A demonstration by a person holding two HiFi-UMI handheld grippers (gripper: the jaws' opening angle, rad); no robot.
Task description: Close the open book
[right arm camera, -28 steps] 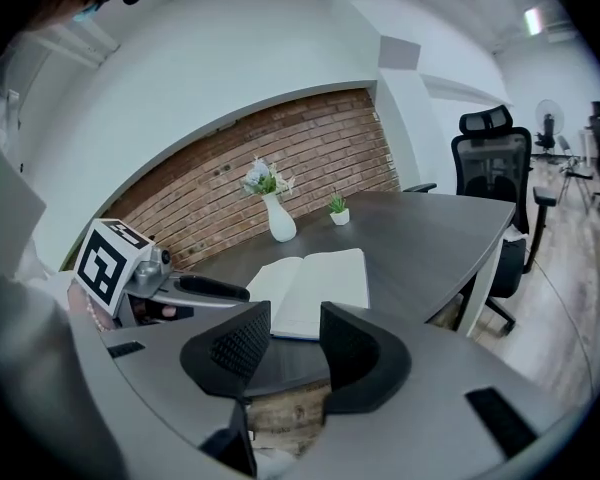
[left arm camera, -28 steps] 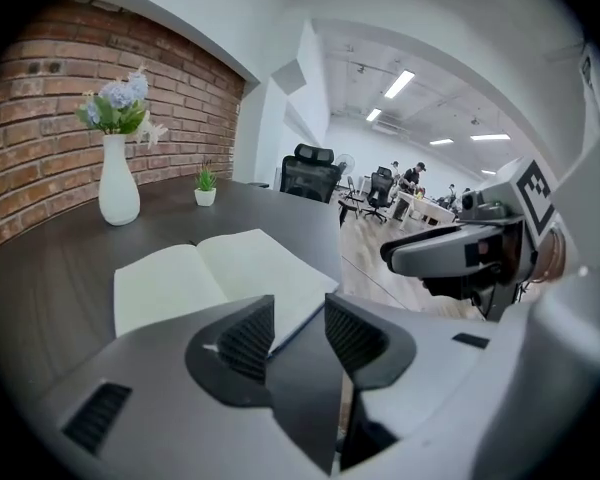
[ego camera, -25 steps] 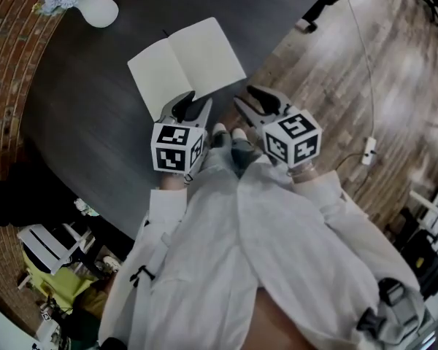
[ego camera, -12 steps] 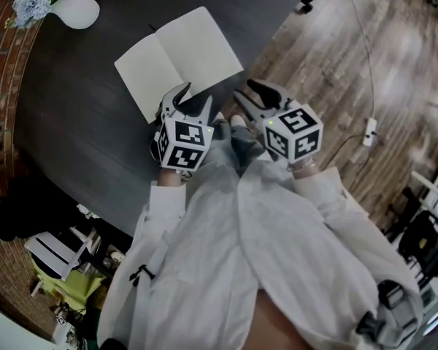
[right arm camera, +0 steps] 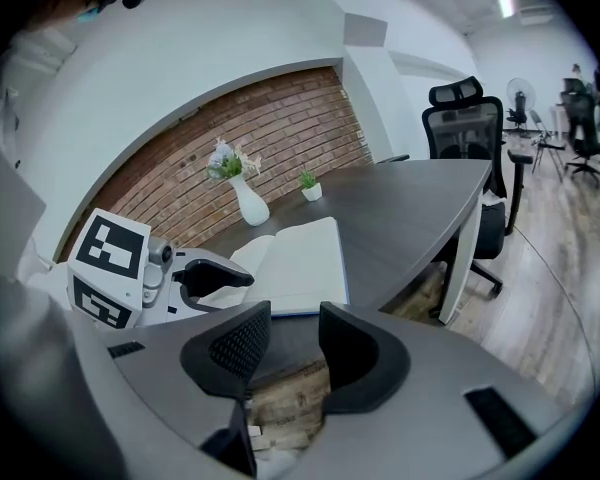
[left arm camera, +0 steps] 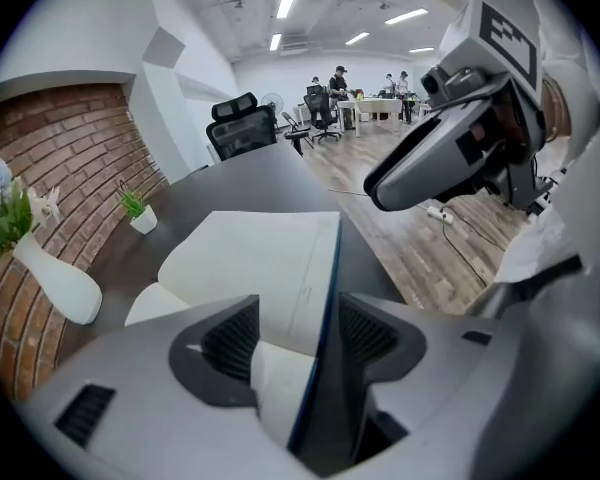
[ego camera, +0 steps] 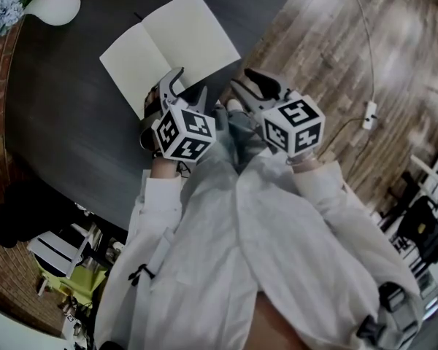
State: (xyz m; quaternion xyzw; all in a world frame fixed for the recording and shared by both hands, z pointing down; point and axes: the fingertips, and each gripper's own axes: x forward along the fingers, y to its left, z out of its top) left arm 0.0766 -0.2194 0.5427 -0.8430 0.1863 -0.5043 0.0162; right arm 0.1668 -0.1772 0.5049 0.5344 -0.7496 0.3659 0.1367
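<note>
- The book [ego camera: 171,46] lies wide open on the dark table [ego camera: 73,122], both pages facing up, close to the edge where the person stands. Nothing of it is closed yet.
- The left gripper [ego camera: 184,90] is right down at the book's near end. Its jaws have just been opening and now stand wide.
- An edge of one page, with the blue cover under it, runs between those jaws, but the pads don't look to be pinching it.
- The right gripper [ego camera: 242,82] hangs just beside it, off the table's edge over the wooden floor [ego camera: 328,42]. Its jaws are apart with nothing between them.
- My reading: the approach is made but there is no hold yet. Still to come: catch that cover, swing it over the spine and lay it flat.
</note>
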